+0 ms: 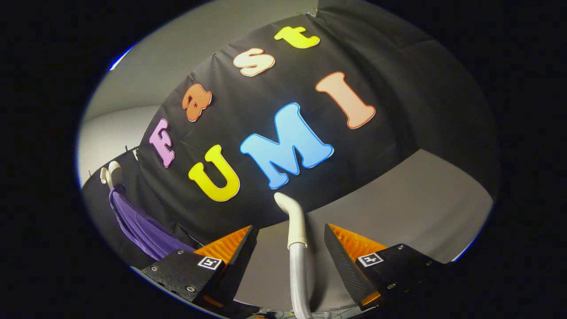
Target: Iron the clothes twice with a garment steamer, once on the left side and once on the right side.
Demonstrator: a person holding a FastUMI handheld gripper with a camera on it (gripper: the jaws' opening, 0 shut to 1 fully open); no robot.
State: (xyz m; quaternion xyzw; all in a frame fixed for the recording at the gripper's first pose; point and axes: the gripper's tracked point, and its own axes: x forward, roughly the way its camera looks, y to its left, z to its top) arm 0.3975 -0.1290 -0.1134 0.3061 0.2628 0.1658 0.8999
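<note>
A garment steamer stands between my fingers: its white nozzle head (290, 217) rises just past the fingertips, on a grey hose (299, 277) that runs down between them. My gripper (289, 228) is open, with a gap showing on each side of the hose. A purple garment (141, 228) hangs on a white hanger (113, 173) off to the left, beyond my left finger (230, 248), against the black cloth wall. Its lower part is hidden behind the gripper body.
The black cloth wall (398, 88) spans the scene ahead, and the whole view is tilted. A grey floor surface (398, 208) lies beyond the right finger. A pale wall (115, 133) shows behind the hanger.
</note>
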